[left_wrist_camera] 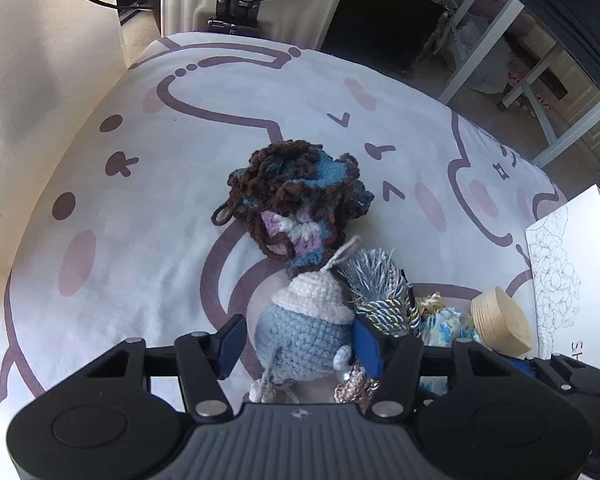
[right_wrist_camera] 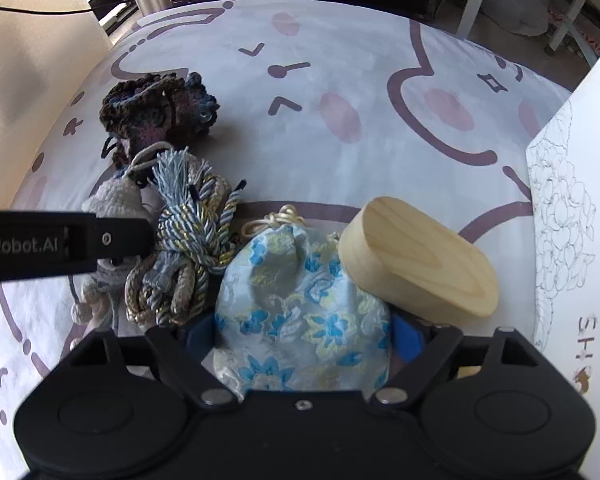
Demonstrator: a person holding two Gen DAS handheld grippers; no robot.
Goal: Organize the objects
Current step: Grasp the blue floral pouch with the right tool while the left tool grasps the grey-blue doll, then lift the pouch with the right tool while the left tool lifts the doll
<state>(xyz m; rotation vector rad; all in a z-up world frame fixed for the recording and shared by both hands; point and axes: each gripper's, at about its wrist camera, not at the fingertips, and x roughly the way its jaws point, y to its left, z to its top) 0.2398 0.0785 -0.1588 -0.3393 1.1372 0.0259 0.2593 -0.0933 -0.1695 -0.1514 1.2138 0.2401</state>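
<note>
I'm looking down on a bench [right_wrist_camera: 340, 60] covered by a white cloth [left_wrist_camera: 140, 240] printed with purple-brown cartoon outlines and pink blush spots. On it, toward the far left, lies a dark brown and blue crochet piece [right_wrist_camera: 156, 108]. Just beside that, nearer me, I see a pale blue and white crochet toy [left_wrist_camera: 304, 332] touching a bundle of blue, silver and gold tassel cord [right_wrist_camera: 188, 232]. Next along is a blue floral brocade pouch [right_wrist_camera: 300, 308], with an oval wooden box [right_wrist_camera: 416, 256] leaning against it. At the right edge sits a white box [right_wrist_camera: 572, 200] with a line-drawn flower pattern.
</note>
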